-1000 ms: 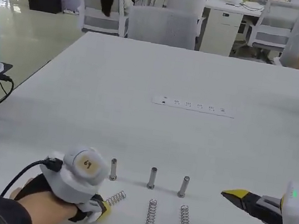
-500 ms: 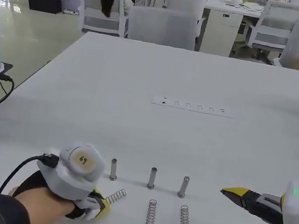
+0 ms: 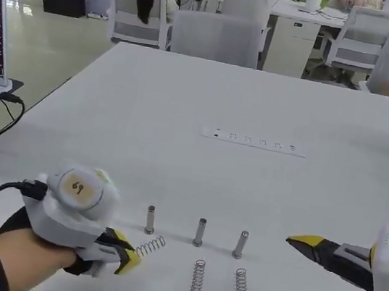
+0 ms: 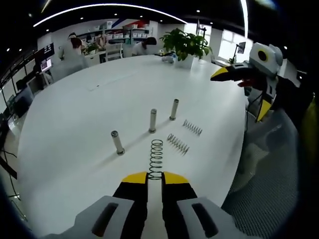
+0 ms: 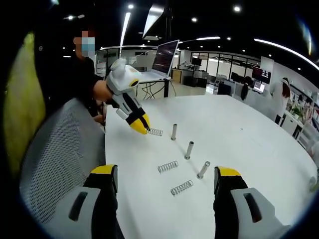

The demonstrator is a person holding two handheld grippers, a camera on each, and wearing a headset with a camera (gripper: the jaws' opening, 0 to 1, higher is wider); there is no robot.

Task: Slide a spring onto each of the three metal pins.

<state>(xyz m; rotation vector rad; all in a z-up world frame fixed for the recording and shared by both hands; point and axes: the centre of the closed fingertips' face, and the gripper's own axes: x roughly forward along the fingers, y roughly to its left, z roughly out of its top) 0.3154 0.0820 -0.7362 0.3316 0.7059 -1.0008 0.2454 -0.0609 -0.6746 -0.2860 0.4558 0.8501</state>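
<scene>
Head view: white table (image 3: 179, 150) with three short metal pins standing upright in a row toward the near edge: left pin (image 3: 150, 219), middle pin (image 3: 200, 232), right pin (image 3: 240, 244). Each pin is bare.

Left claw (image 3: 125, 256), held in a hand (image 3: 24, 259), sits at the near left. It is clenched on the near end of one spring (image 3: 152, 244). The spring angles away from the yellow tips toward the left pin, and its free end is just beside that pin's base, not over the top. Cannot tell whether the free end touches the table.

Two more springs lie flat on the table, nearer than the pins, side by side and apart. The middle spring (image 3: 198, 276) lies in front of the middle pin, the right spring (image 3: 241, 285) in front of the right pin.

Right claw (image 3: 282, 281) is released, jaws wide apart, to the right of the right spring and gripping nothing.

Left gripper view: the jaws are almost together and the spring (image 4: 156, 157) sticks straight out between them, coils intact.

Right gripper view: own jaws spread wide, with the left claw (image 5: 142, 127) on the far side of the pin row.

A power strip (image 3: 254, 141) lies farther back on the table.
</scene>
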